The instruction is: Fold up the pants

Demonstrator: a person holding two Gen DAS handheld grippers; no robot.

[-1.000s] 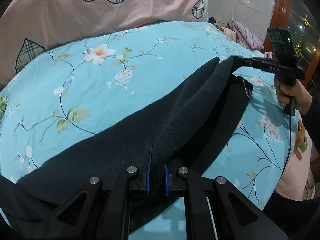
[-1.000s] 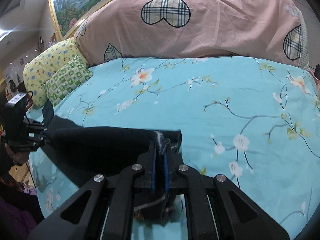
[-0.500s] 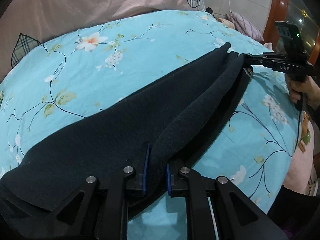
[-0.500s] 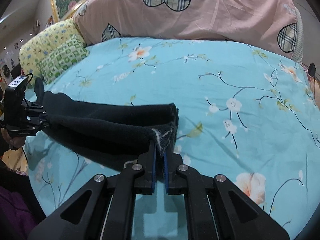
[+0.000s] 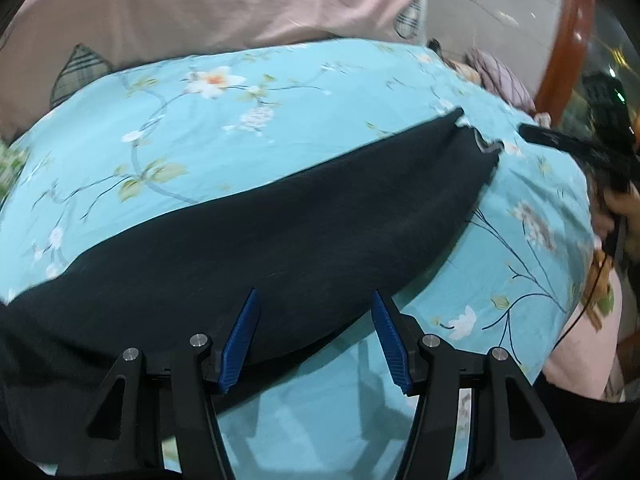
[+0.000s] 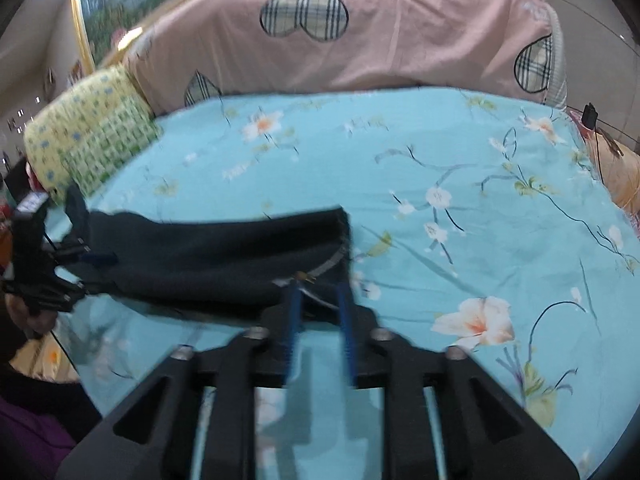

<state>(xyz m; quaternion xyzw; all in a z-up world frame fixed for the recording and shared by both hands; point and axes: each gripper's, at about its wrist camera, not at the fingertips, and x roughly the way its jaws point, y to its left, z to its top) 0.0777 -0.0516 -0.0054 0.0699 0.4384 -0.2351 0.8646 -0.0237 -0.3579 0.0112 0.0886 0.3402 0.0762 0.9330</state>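
The pants [image 5: 312,236] lie flat on the bed [image 5: 248,160] as one long dark band, running in my left view from the lower left of the frame up toward the right, where the far end shows a bit of pale lining or label at the edge; in my right view [image 6: 224,256] they stretch from the centre out to the left edge of the frame. They look doubled lengthwise, one leg over the other, so I judge the first fold is laid and I am at the letting-go point between folds. My left claw [image 5: 316,336] stands wide open with nothing between its blue pads, the near edge of the cloth lying just past the tips. My right claw [image 6: 318,312] is parted too, less widely, empty, with the hem end of the pants right at its tips; the picture is blurred there, so I cannot say whether a pad touches the cloth. The fabric looks thick, soft and matte, with few wrinkles. Next, I think, comes taking one end again and carrying it over to the other to halve the length, which calls for pinching both layers together so the top leg does not slide off the lower
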